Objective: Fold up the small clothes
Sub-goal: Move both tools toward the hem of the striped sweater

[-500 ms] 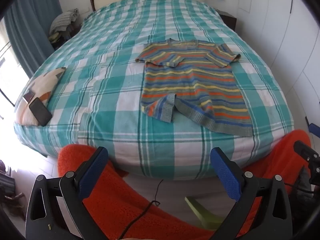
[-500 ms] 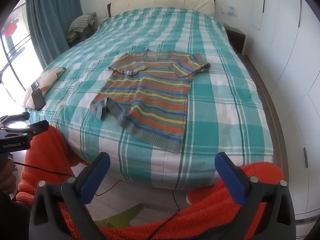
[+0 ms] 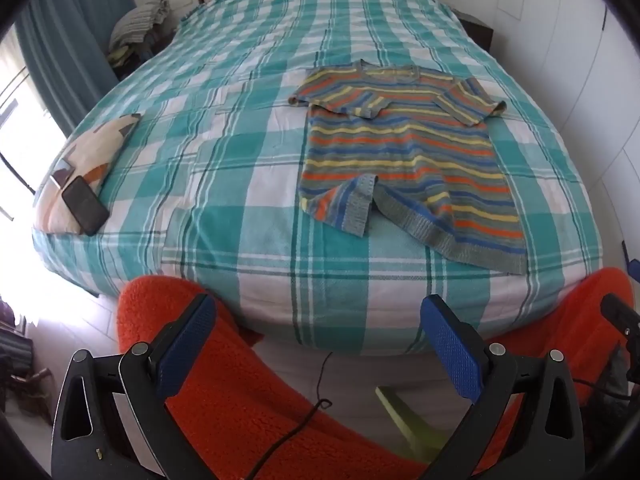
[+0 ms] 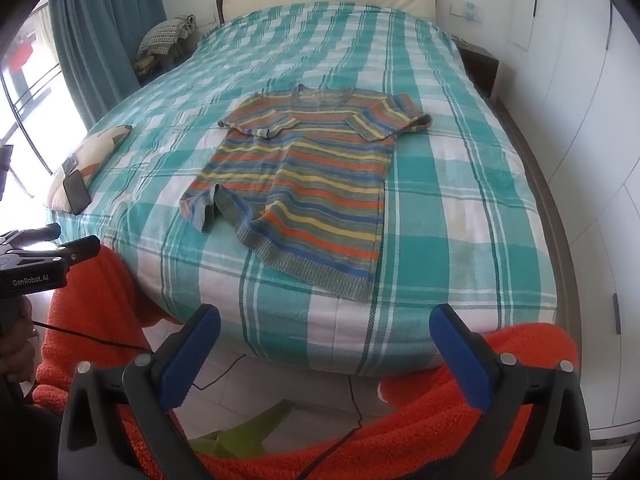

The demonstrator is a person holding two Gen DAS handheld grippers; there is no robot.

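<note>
Left wrist view, left gripper (image 3: pixel 318 346) spread wide, empty, striped sweater (image 3: pixel 404 152) ahead on the bed (image 3: pixel 224 160), right gripper (image 4: pixel 324 354) likewise wide, empty.

Strong daylight is admitted through the window (image 3: pixel 16 148) at nine o'clock, where detail is blown out to white. The bed (image 4: pixel 460 184) is evenly lit and sharp. Straight lines are bowed and corners blackened by fisheye distortion.
</note>
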